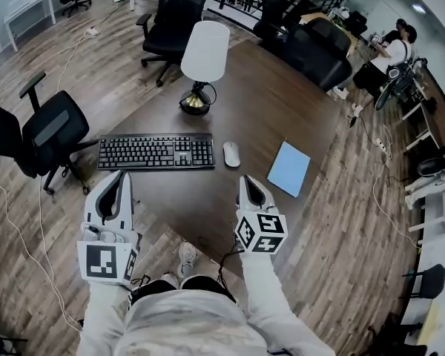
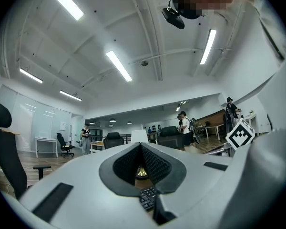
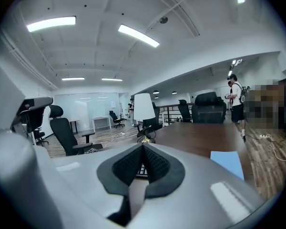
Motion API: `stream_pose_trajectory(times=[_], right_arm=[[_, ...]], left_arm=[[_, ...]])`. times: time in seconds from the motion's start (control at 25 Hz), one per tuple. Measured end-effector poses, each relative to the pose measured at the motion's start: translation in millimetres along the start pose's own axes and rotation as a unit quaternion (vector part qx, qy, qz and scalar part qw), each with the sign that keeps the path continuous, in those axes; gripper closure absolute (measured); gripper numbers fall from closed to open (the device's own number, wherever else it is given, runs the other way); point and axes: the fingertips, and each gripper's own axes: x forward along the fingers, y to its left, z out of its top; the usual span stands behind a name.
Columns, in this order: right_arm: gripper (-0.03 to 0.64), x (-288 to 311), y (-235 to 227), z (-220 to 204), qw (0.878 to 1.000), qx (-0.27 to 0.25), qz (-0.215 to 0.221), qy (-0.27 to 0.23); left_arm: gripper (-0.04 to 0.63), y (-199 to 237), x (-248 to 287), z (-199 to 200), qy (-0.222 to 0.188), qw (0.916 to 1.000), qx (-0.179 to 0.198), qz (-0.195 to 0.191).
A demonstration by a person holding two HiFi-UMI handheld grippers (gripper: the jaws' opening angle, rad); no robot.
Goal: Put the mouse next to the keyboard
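A white mouse (image 1: 231, 153) lies on the brown table (image 1: 282, 110), just right of the black keyboard (image 1: 156, 151). My left gripper (image 1: 117, 178) hovers at the table's near edge, below the keyboard's left part, jaws shut with nothing between them. My right gripper (image 1: 249, 182) is also shut and empty, a short way in front of the mouse and not touching it. In the left gripper view a few keys of the keyboard (image 2: 148, 197) show under the closed jaws. In the right gripper view the keyboard (image 3: 141, 171) peeks behind the closed jaws; the mouse is hidden there.
A white-shaded lamp (image 1: 202, 59) stands behind the keyboard. A light blue notebook (image 1: 288, 168) lies right of the mouse. Black office chairs (image 1: 50, 128) stand at the left and beyond the table's far side. People are at the far right of the room.
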Motion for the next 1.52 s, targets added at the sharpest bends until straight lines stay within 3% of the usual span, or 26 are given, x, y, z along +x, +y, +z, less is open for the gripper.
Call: stream_pose_trajectory(times=[0.64, 1.52], right_arm=[[0.606, -72, 42, 32, 0.997, -0.044, 0.005, -0.056], [0.606, -139, 81, 72, 0.990, -0.066, 0.012, -0.125]], left_arm=[[0.591, -8, -43, 23, -0.026, 0.9995, 0.003, -0.019], [0.591, -14, -88, 39, -0.048, 0.9985, 0.006, -0.027]])
